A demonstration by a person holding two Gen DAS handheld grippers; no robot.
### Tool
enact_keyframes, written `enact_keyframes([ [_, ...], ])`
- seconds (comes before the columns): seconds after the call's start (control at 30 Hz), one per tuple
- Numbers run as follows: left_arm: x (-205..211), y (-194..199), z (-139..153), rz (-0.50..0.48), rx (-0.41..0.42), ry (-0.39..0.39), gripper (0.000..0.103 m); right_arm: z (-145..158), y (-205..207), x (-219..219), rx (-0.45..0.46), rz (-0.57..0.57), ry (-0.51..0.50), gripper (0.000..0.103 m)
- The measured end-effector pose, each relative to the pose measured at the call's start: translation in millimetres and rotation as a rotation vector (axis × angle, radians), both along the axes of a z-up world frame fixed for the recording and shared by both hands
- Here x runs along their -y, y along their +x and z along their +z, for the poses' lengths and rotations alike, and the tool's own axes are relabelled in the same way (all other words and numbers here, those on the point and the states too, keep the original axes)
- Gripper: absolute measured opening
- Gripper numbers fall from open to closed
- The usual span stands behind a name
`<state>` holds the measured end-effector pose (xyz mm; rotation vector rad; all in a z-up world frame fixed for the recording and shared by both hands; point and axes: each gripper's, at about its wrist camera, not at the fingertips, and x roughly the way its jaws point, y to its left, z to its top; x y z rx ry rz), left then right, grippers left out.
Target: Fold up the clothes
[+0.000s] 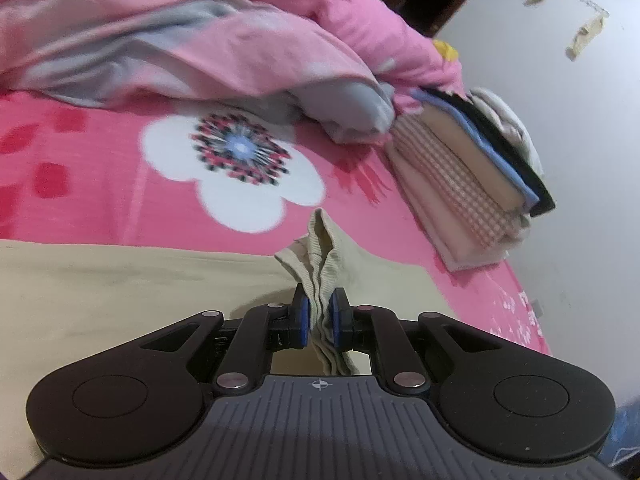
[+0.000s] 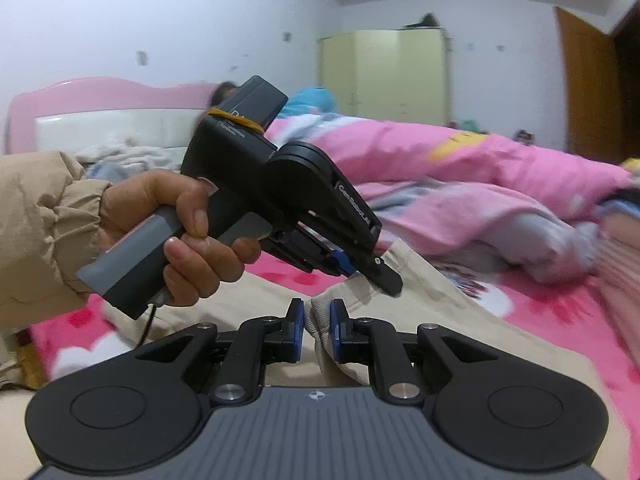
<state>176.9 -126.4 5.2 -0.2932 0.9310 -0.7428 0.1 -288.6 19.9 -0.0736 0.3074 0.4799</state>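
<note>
Your left gripper (image 1: pixel 319 314) is pinched tight on a bunched, ribbed edge of the beige garment (image 1: pixel 120 292), the blue pads (image 1: pixel 304 320) squeezing the folds so that a tuft of cloth stands up just past the fingertips. The rest of that garment lies spread flat on the pink flowered bedsheet (image 1: pixel 80 152), running off to the left in the left wrist view. Your right gripper (image 2: pixel 317 330) is likewise clamped on an edge of the same beige cloth, a narrow seam of it caught between its pads (the fabric rises from the bed into the grip). In the right wrist view your left hand (image 2: pixel 180 236), coming out of a tan puffy sleeve (image 2: pixel 44 220), wraps the handle of the left gripper, which points down at the garment just ahead of the right one. Beyond the cloth, a stack of folded clothes (image 1: pixel 472 176) sits near the bed's far right edge, touching a rumpled pink quilt (image 1: pixel 200 36) heaped behind. A pink headboard (image 2: pixel 100 96) and a pale yellow wardrobe (image 2: pixel 384 76) stand against the wall.
</note>
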Motion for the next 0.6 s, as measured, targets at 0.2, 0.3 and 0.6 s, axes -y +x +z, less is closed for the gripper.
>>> enact_keyframes([
  [0.2, -62.8, -2.6, 14.3, 0.070, 0.035, 0.005, 0.009, 16.1, 18.7, -48.8, -0.043, 0.161, -0.032, 0.014],
  [0.3, -92.8, -1.8, 12.1, 0.094, 0.030, 0.002, 0.009, 19.8, 25.4, -75.8, -0.060, 0.222, -0.070, 0.014],
  [0.6, -174.1, 5.6, -17.8, 0.167, -0.021, -0.085, 0.009, 17.7, 47.6, -148.6, -0.104, 0.341, -0.165, 0.014],
])
